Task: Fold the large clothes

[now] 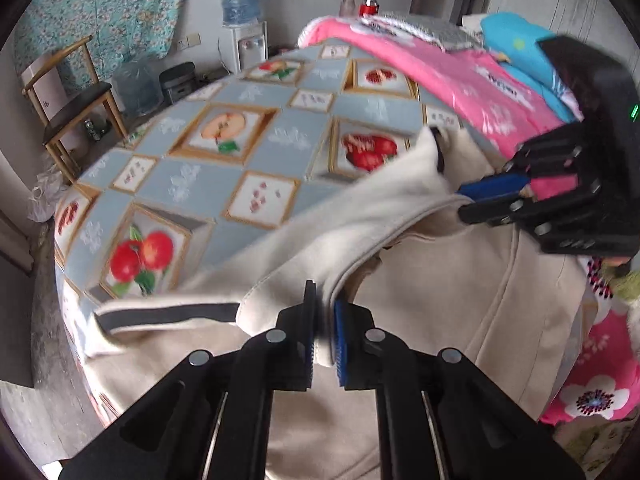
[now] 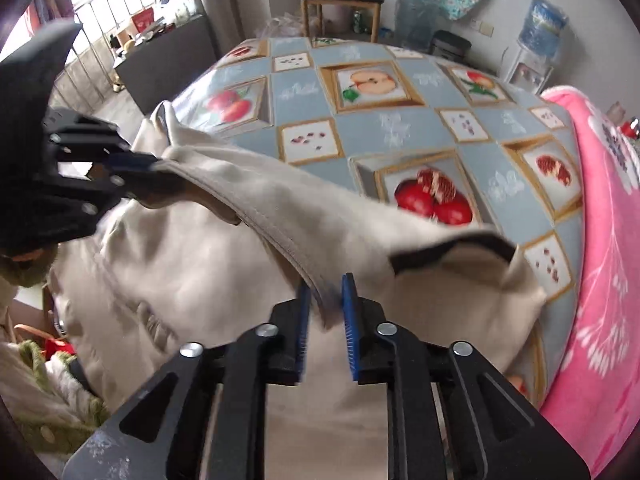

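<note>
Left wrist view first. Cream jacket [image 1: 440,280], soft and floppy, thick-ish fleece or cotton by the look, so probably light but bulky, no stiffness at all, sags wherever unsupported. Draped over the near edge of the bed [image 1: 256,148], lifted along one seamed edge. Left gripper [image 1: 323,332] clamped on that stitched hem, fabric pinched between the blue pads. Right gripper [image 1: 476,196] off to the right, also closed on the same edge further along. Dark stripe on a ribbed cuff or band [image 1: 168,314] hanging to the left.

Right wrist view. Same jacket [image 2: 192,264], wrinkly, plain cream with a dark-trimmed opening [image 2: 452,248], maybe collar or cuff, hard to say. Right gripper [image 2: 325,312] biting the double-stitched seam. Left gripper [image 2: 140,168] holding the far end. Best bet: keep to seams and hems, since loose single-layer cloth would likely slip or bunch. Pink blanket [image 2: 600,240] close alongside, possible snag.
</note>
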Demonstrator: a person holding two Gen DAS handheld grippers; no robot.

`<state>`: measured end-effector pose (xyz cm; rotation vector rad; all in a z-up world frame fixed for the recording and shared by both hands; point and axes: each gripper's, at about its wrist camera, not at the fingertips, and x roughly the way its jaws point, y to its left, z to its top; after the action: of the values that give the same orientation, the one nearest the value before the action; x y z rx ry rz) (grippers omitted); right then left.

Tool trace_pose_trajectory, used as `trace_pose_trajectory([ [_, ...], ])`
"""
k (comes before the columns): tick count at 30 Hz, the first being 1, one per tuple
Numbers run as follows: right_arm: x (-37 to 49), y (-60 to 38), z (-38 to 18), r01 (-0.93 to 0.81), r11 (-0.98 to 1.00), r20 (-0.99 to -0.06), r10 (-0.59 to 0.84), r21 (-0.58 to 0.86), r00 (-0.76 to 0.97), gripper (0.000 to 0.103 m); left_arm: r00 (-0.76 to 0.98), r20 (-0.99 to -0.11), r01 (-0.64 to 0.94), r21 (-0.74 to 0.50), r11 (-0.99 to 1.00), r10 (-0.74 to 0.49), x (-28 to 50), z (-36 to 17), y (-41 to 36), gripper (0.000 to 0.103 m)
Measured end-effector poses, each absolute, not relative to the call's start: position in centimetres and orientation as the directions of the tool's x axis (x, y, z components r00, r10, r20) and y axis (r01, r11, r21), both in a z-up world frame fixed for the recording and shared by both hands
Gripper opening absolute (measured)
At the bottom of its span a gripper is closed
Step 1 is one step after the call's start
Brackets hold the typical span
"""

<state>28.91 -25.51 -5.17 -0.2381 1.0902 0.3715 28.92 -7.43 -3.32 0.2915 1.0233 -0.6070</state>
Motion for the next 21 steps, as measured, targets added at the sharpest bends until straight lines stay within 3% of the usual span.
trace_pose_trajectory([
  [2,27.6,-26.6,-3.3,-0.4,0.915,-0.867,0.239,0.05,0.437,0.036,0.373,-0.868,0.596,-0.046,0.801,-0.327,28.0,-4.4,-7.3,0.009],
  [8,27.9,-27.3,0.3,-0.356,0.902,-0.757,0.406,0.243,0.512,0.037,0.397,-0.846,0.536,-0.102,0.838,-0.357,27.2,-5.3,-6.5,0.01],
  [13,31.3,-22.7,-5.4,-0.364,0.899,-0.815,0.393,0.243,0.426,0.034,0.351,-0.809,0.466,-0.286,0.837,-0.472,26.5,-4.1,-4.3,0.023],
  [16,32.1,-20.9,-11.1,-0.336,0.93,-0.897,0.271,0.15,0.35,0.034,0.328,-0.763,0.419,-0.411,0.81,-0.557,25.7,-3.4,-2.2,0.025],
  [19,30.7,-20.7,-9.9,-0.336,0.934,-0.892,0.251,0.121,0.375,0.035,0.354,-0.748,0.361,-0.445,0.819,-0.562,25.7,-3.0,-0.3,0.031],
  [20,30.2,-21.1,-9.2,-0.329,0.932,-0.883,0.276,0.15,0.381,0.04,0.358,-0.75,0.343,-0.449,0.825,-0.557,26.0,-3.1,0.1,0.032],
  [21,29.6,-21.6,-8.3,-0.332,0.925,-0.867,0.312,0.184,0.389,0.052,0.356,-0.755,0.312,-0.459,0.832,-0.551,26.6,-3.4,0.6,0.033],
])
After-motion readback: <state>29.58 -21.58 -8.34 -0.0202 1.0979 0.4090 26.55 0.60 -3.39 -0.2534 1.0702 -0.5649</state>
